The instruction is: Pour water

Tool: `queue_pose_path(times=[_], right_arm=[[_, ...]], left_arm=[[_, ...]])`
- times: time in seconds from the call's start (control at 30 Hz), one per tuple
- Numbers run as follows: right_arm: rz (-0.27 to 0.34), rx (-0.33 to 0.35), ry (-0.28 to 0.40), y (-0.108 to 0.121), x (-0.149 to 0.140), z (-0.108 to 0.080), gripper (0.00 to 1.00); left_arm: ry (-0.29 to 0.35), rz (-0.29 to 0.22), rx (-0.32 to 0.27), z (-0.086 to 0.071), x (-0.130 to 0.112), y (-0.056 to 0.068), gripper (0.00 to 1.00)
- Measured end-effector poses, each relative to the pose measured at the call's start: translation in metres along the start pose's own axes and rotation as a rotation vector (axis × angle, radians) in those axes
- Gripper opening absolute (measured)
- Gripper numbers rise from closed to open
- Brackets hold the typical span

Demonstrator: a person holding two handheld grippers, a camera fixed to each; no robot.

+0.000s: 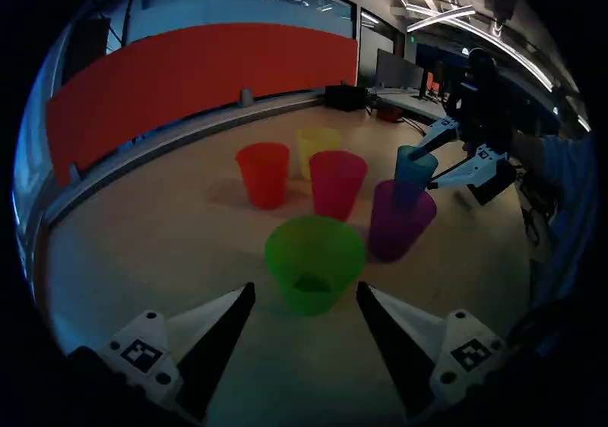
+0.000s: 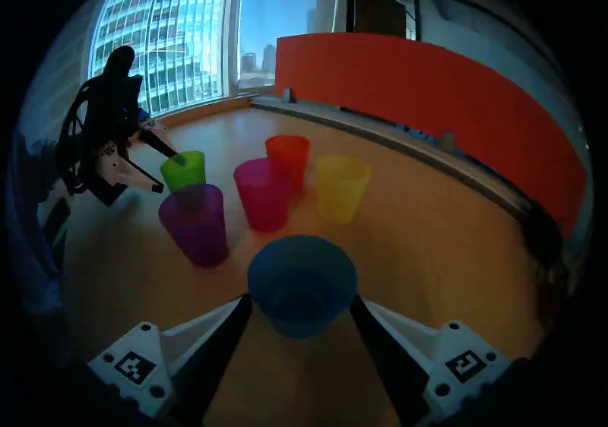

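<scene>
The green cup [image 1: 313, 264] stands upright near the middle of the wooden tabletop [image 1: 152, 222], straight ahead of the left gripper [image 1: 304, 289]. That gripper's jaws are spread wide around the cup, with a gap showing on one side. The right gripper [image 2: 299, 302] has its fingers pressed against both sides of the blue cup [image 2: 302, 283], just beside the purple cup [image 2: 195, 222]. Each cup's long axis is vertical, so pouring probably calls for lifting and tipping one over another. I cannot tell whether either holds water.
</scene>
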State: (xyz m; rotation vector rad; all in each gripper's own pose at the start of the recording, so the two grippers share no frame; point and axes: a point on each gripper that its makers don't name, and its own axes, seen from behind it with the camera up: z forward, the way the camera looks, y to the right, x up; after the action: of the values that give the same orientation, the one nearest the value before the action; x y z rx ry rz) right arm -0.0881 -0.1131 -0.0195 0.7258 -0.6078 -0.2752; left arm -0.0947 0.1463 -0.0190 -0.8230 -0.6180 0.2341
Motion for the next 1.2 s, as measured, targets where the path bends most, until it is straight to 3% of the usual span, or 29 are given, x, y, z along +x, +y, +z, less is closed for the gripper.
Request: queue_pose_path(times=[0.47, 0.7, 0.77, 0.83, 1.2], right_arm=[[0.017, 0.010, 0.003, 0.004, 0.003, 0.010, 1.00], [0.010, 0.012, 0.007, 0.004, 0.005, 0.011, 1.00], [0.009, 0.012, 0.009, 0.004, 0.006, 0.011, 1.00], [0.011, 0.013, 0.009, 0.004, 0.006, 0.011, 1.00], [0.019, 0.012, 0.018, 0.003, 0.009, 0.015, 1.00]], left_arm=[[0.016, 0.010, -0.028, 0.022, 0.017, 0.007, 1.00], [0.013, 0.008, -0.033, 0.026, 0.018, 0.007, 1.00], [0.013, 0.003, -0.032, 0.026, 0.018, 0.007, 0.97], [0.014, 0.000, -0.031, 0.027, 0.019, 0.007, 0.88], [0.010, 0.003, -0.027, 0.025, 0.017, 0.006, 0.88]])
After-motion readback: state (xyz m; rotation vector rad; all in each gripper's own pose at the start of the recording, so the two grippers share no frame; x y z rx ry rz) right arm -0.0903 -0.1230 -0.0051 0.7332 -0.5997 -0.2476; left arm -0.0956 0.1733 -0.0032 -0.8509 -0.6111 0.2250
